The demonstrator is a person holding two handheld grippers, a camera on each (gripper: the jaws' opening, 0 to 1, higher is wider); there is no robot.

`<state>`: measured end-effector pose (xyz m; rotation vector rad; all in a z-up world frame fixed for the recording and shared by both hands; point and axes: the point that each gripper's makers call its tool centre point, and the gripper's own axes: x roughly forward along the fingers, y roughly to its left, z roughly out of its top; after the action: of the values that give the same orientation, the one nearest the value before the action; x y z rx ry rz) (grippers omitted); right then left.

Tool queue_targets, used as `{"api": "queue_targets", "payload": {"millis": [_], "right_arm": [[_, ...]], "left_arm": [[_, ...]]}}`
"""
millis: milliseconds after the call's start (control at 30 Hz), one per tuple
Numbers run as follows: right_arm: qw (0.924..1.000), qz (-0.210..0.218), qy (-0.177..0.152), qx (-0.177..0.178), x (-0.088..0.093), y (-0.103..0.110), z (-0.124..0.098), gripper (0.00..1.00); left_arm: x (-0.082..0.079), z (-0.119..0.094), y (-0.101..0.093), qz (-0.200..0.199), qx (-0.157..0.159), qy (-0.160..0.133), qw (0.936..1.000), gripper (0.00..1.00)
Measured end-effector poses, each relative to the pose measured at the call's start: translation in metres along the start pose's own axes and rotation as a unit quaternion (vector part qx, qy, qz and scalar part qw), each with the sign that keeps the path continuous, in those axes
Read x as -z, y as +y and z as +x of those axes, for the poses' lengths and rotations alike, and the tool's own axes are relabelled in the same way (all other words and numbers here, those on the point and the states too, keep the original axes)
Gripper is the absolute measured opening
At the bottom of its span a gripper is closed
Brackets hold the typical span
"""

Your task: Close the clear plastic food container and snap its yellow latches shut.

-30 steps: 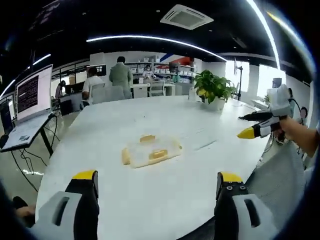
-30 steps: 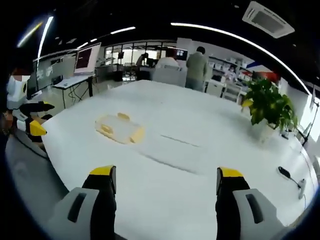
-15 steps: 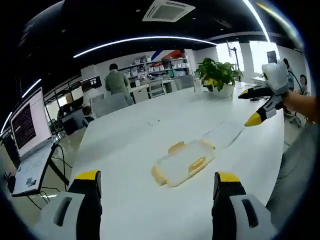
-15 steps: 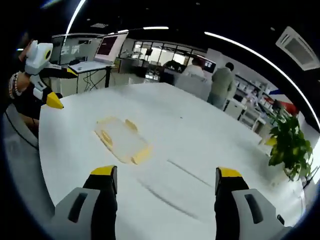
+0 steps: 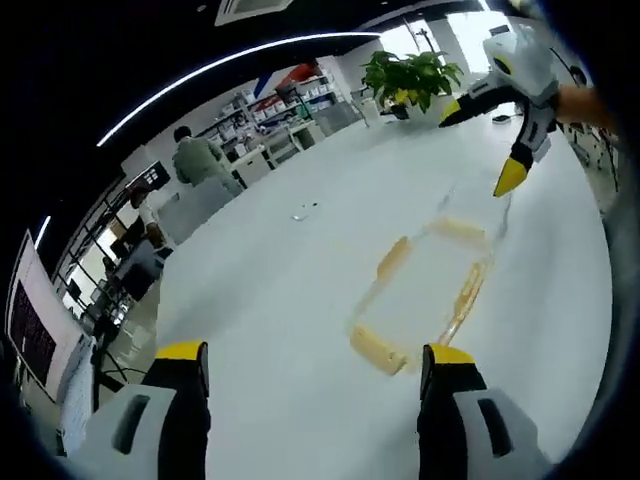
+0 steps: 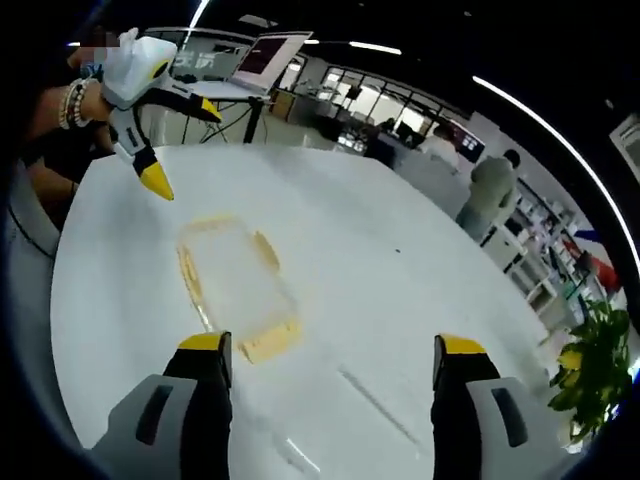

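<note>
A clear plastic container (image 5: 425, 290) with yellow latches (image 5: 378, 350) lies flat on the white table (image 5: 290, 250). My left gripper (image 5: 314, 352) is open, its yellow-tipped jaws standing just short of the container's near end with nothing between them. Beyond the far end my right gripper (image 5: 480, 145) hovers, also open. In the right gripper view the same container (image 6: 235, 285) lies ahead and left of my open right gripper (image 6: 332, 344). The left gripper (image 6: 183, 146) hangs above its far end. Whether the latches are snapped down I cannot tell.
A potted plant (image 5: 405, 75) stands at the table's far side, and a screen on a stand (image 6: 265, 55) sits beyond the table edge. People (image 5: 200, 160) sit and stand among desks in the background. A hand with a bracelet (image 6: 75, 100) holds the left gripper.
Both cameras have come closer to the container and rolled. The container looms larger, and each gripper has drawn in toward one end of it. Both stay open.
</note>
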<state>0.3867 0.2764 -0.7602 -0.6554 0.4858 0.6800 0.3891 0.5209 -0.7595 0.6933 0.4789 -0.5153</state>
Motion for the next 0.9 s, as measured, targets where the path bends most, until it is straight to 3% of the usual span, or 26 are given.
{"api": "queue_targets", "payload": {"millis": [100, 267, 367, 500, 633, 767, 900], "right_arm": [[0.9998, -0.013, 0.009, -0.015, 0.000, 0.000, 0.009, 0.80], [0.9963, -0.039, 0.041, -0.065, 0.004, 0.009, 0.024, 0.81], [0.9911, -0.038, 0.059, -0.113, 0.008, 0.020, 0.033, 0.81], [0.9814, -0.083, 0.097, -0.143, 0.018, 0.025, 0.041, 0.79], [0.9748, -0.124, 0.107, -0.152, 0.021, 0.028, 0.051, 0.77], [0.9647, -0.142, 0.120, -0.186, 0.027, 0.041, 0.059, 0.76], [0.9586, -0.164, 0.128, -0.195, 0.027, 0.042, 0.066, 0.75]], "left_arm": [[-0.001, 0.010, 0.003, 0.047, 0.004, -0.002, 0.9989, 0.78], [0.011, 0.027, -0.010, 0.089, 0.063, 0.032, 0.9936, 0.83], [0.011, 0.038, -0.022, 0.144, 0.105, 0.033, 0.9834, 0.84], [0.009, 0.048, -0.021, 0.206, 0.104, 0.035, 0.9725, 0.79], [0.009, 0.055, -0.029, 0.216, 0.121, 0.040, 0.9680, 0.79], [0.006, 0.058, -0.029, 0.217, 0.134, 0.038, 0.9662, 0.79], [0.006, 0.061, -0.029, 0.225, 0.154, 0.039, 0.9613, 0.81]]}}
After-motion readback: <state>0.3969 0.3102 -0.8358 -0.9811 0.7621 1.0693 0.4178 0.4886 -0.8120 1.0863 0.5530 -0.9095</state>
